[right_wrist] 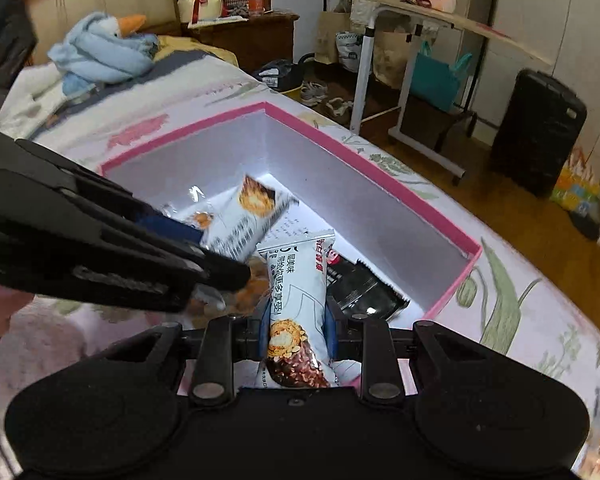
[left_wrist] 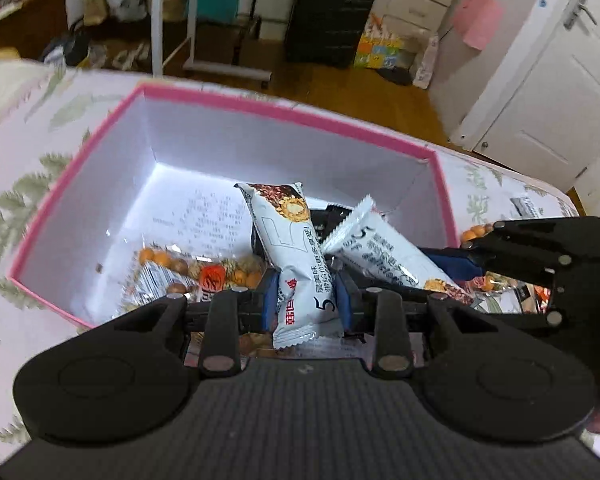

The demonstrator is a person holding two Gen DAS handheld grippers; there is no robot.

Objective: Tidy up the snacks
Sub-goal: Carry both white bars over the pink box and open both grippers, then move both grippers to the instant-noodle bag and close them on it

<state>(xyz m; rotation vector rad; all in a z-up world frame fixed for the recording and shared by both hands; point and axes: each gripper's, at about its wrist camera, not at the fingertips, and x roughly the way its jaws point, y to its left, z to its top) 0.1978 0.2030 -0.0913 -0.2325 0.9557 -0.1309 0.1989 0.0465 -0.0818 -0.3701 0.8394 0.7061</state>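
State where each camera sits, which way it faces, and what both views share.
Left wrist: rides the left gripper, looking down into the pink box toward a door; its fingers clamp a white snack bar; the right gripper enters at right.
Right wrist: rides the right gripper, facing the box, bed and desk; it clamps another white snack bar; the left gripper crosses at left.
Shared: box, both bars, suitcase.

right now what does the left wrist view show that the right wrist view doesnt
Only the left wrist view: a white door and a peanut snack bag in the box's near corner.

Only the right wrist view: a blue goose plush on the bed and a black snack packet on the box floor.

Both: the pink-rimmed box, the black suitcase, and each gripper, left gripper and right gripper, shut on a white snack bar.
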